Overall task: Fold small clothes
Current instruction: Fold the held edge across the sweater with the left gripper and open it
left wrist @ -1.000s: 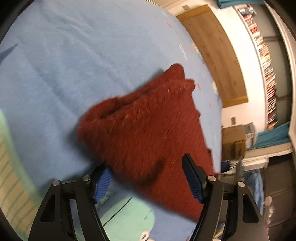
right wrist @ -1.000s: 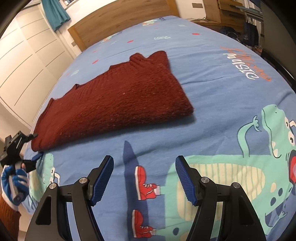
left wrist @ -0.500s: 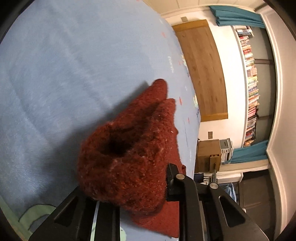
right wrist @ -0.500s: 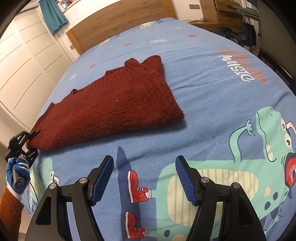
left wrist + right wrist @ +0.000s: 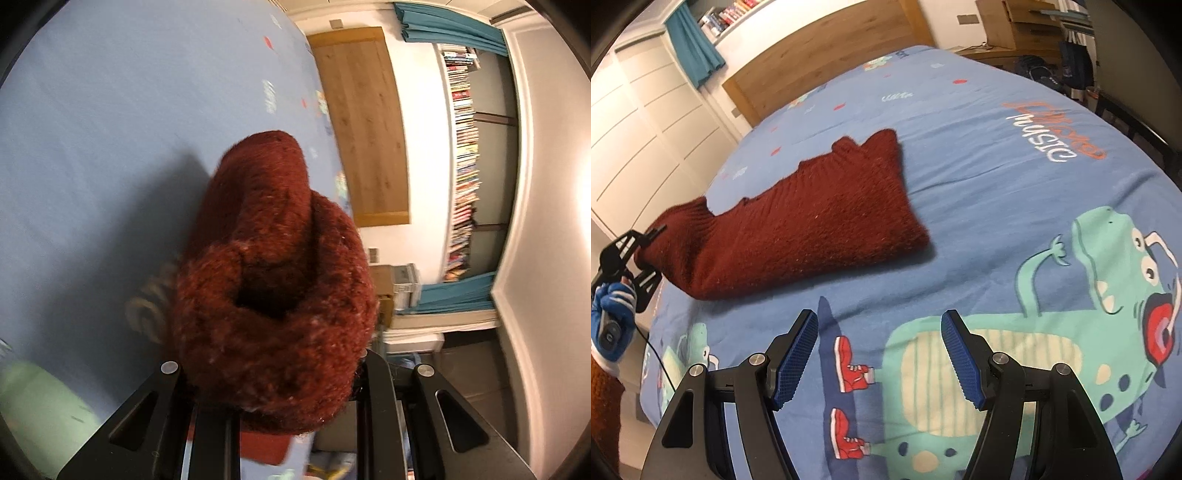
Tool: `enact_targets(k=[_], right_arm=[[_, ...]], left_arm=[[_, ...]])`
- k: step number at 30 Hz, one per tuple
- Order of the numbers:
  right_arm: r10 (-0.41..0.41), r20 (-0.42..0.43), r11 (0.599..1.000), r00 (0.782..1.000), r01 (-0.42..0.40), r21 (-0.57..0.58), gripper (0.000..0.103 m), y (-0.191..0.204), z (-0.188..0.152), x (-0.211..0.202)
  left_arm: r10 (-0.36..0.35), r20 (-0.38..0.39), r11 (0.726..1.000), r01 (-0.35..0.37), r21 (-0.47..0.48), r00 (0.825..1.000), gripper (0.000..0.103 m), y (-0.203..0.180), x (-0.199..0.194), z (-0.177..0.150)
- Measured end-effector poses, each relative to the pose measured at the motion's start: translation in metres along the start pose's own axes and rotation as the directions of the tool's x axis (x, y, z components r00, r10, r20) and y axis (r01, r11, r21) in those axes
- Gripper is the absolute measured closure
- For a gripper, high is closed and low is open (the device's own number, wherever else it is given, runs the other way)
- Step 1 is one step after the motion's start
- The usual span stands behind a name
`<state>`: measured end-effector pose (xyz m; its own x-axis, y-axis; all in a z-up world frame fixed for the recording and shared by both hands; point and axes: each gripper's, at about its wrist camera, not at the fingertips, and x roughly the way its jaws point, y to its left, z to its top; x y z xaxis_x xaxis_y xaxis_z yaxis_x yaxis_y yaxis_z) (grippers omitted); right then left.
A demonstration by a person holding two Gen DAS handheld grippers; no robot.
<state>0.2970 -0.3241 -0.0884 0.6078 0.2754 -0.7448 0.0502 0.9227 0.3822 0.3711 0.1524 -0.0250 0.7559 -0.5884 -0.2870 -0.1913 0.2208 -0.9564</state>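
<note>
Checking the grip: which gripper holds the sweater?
The left gripper, shut on the sweater; the right gripper is open and empty.

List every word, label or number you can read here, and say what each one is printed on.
"MUSIC": white letters, seen upside down, on the blue bedcover, right wrist view.
Orange word above it: too distorted to read.
Small white print near the headboard: too small.
Book spines on the shelves: too small.
Red sweater: no text.
</note>
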Motion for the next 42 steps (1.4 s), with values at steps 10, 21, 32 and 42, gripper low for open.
enact_targets(k=[10, 21, 32, 42], right_arm=[[-0.021, 0.048, 0.998, 0.999, 0.018, 0.064, 0.033, -0.037, -0.001, -0.029], [-0.033, 0.063, 0.991, 0.997, 0.024, 0.135, 0.033, -0.072, -0.011, -0.044], [-0.029, 0.066, 0.984, 0.997, 0.017, 0.180, 0.032, -0.086, -0.022, -0.049], [-0.024, 0.064, 0.983, 0.998, 0.012, 0.185, 0.032, -0.085, -0.022, -0.047]], left_arm=[[-0.129, -0.127, 0.991, 0.122, -0.064, 0.983, 0.087, -0.027, 0.084, -0.039], [0.111, -0.338, 0.984, -0.056, 0.171, 0.935, 0.087, -0.043, 0.182, -0.121], [0.450, -0.254, 0.755, -0.212, 0.621, 0.856, 0.087, -0.063, 0.198, -0.202], [0.552, -0.176, 0.607, -0.248, 0.755, 0.815, 0.087, -0.048, 0.187, -0.275]])
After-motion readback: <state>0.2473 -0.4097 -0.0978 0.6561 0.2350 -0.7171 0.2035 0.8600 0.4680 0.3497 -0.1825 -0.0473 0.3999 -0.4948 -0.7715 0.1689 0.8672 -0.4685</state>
